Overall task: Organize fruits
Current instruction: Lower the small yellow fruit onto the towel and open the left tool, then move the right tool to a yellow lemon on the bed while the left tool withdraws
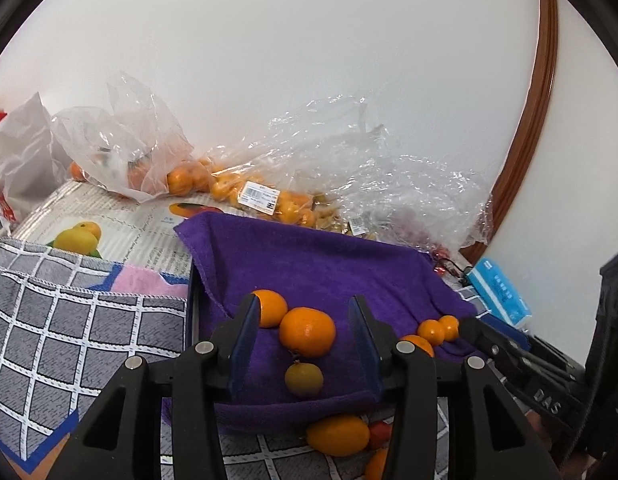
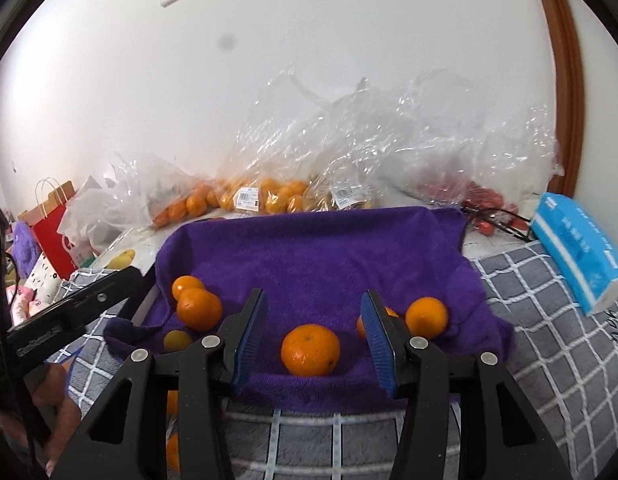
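Observation:
A purple towel (image 1: 329, 264) (image 2: 309, 248) carries several loose oranges. In the left wrist view my left gripper (image 1: 304, 301) stands open, and a large orange (image 1: 307, 332) and a small yellow-green fruit (image 1: 304, 379) lie between its blue pads, untouched. Another orange (image 1: 271, 307) sits by the left pad. In the right wrist view my right gripper (image 2: 315, 295) is open too, with one orange (image 2: 311, 350) lying free on the towel between its fingers. Two oranges (image 2: 199, 308) rest at the towel's left and one (image 2: 427, 317) at its right.
Clear plastic bags of oranges (image 1: 229, 184) (image 2: 269, 196) and red fruit (image 2: 485, 200) line the white wall. A blue tissue pack (image 2: 577, 248) lies on the grey chequered cloth (image 1: 69, 328) at the right. More fruit (image 1: 337, 434) sits below the towel's near edge. A red paper bag (image 2: 53, 232) stands far left.

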Available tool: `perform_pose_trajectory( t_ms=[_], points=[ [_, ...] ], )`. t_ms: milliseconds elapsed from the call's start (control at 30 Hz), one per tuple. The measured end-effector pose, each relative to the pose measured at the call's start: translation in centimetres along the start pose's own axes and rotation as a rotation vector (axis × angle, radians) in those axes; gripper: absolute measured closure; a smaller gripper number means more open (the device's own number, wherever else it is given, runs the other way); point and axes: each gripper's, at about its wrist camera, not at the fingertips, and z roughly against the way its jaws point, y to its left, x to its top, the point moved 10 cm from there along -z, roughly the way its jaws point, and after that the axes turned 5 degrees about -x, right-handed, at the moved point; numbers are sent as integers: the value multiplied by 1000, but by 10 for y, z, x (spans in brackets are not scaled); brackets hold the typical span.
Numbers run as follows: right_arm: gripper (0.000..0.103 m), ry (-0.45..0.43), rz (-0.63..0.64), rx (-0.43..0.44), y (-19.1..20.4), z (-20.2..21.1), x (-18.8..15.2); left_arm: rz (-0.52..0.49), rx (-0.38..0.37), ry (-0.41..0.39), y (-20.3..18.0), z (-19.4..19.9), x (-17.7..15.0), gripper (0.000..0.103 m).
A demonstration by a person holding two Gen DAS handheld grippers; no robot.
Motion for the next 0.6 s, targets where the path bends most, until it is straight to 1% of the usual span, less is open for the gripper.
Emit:
perform_pose_trajectory(
  t_ms=[67, 133, 233, 333, 400, 433, 533, 600],
  points=[
    [53, 32, 1, -12, -1, 7, -7, -3, -4, -5, 0, 2, 2, 60],
    [53, 76, -5, -10, -1, 10, -16, -9, 12, -20, 3, 5, 5, 60],
    [53, 142, -24, 11, 2, 14, -38, -12, 34, -24, 6, 7, 8, 59],
    [53, 186, -36, 27, 8, 17, -59, -30, 49, -16, 4, 9, 12, 59],
    [54, 218, -38, 52, 14, 19, -71, -24, 56, -4, 4, 14, 13, 56],
    [55, 227, -31, 61, 18, 22, -77, -13, 61, 12, 4, 17, 12, 56],
    [55, 230, 7, 102, 32, 34, -92, 15, 39, 36, 4, 32, 5, 54],
    [55, 234, 39, 125, 40, 37, -99, 13, 51, 44, 8, 41, -2, 51]
  ],
)
